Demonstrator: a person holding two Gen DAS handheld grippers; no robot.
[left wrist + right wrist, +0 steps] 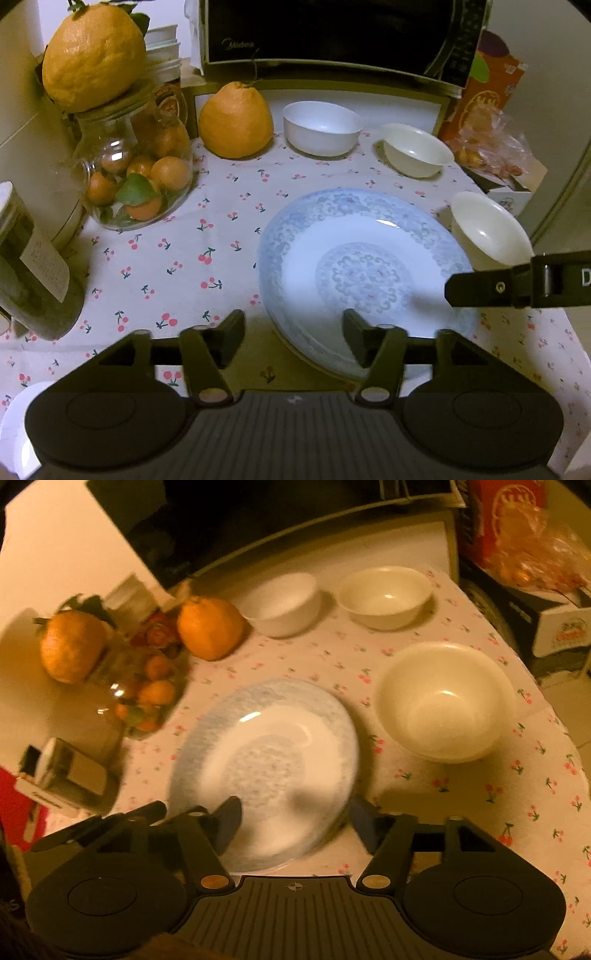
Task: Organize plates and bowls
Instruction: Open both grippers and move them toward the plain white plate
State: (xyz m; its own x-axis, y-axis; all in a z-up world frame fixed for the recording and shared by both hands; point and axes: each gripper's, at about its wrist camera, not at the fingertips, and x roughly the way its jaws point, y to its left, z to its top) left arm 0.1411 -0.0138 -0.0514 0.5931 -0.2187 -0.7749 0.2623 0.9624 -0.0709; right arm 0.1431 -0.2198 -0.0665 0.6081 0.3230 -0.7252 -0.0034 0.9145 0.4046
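Hovering over the blue-patterned plate [365, 273], left gripper [293, 332] and right gripper [295, 819] — jaws wide apart, gripping nothing, cream bowl [445, 701] just beside.

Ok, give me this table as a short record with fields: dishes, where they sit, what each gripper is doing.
plate: blue-patterned plate, flat on the cherry-print tablecloth
bowls: white bowl and cream bowl at the back; larger cream bowl right of the plate
stacking: none, all three bowls apart
left gripper: jaws open, empty, at the plate's near rim
right gripper: jaws open, empty, over the plate's near edge
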